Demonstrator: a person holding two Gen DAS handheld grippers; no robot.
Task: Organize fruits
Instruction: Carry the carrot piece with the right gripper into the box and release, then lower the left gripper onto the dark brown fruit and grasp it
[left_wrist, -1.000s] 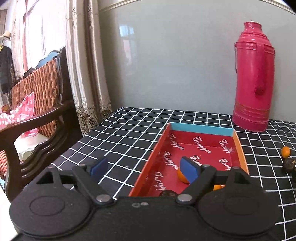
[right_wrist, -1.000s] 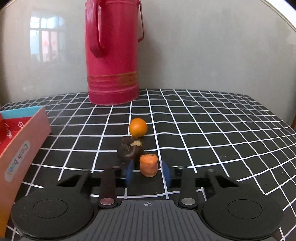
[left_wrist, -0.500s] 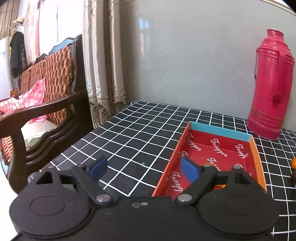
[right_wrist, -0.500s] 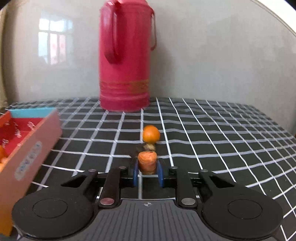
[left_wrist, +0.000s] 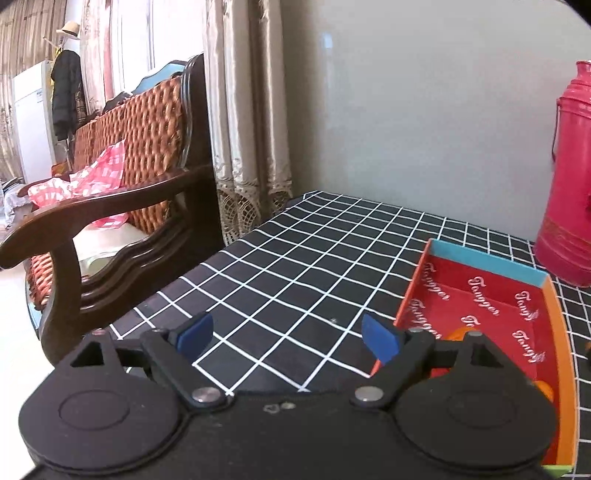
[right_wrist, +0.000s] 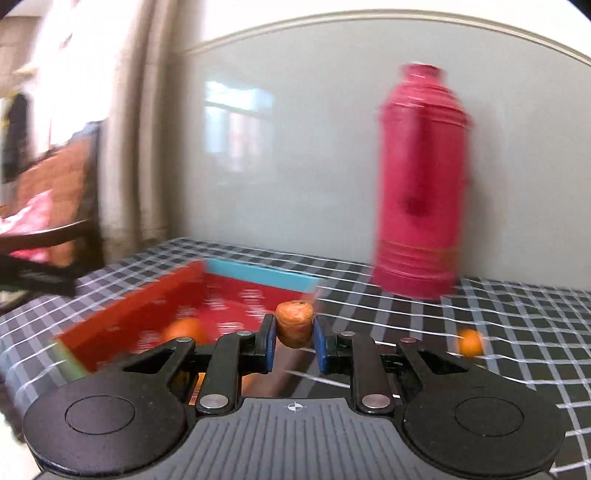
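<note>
My right gripper clasps an orange fruit chunk above the red tray, while my left gripper hangs released over the table

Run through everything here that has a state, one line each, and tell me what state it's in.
Left gripper: open, empty, over the tablecloth.
Right gripper: shut on the orange fruit piece, lifted.
Red box: open-topped, fruit inside.
Small orange fruit: loose on the tablecloth.
Red thermos: upright, capped.
</note>
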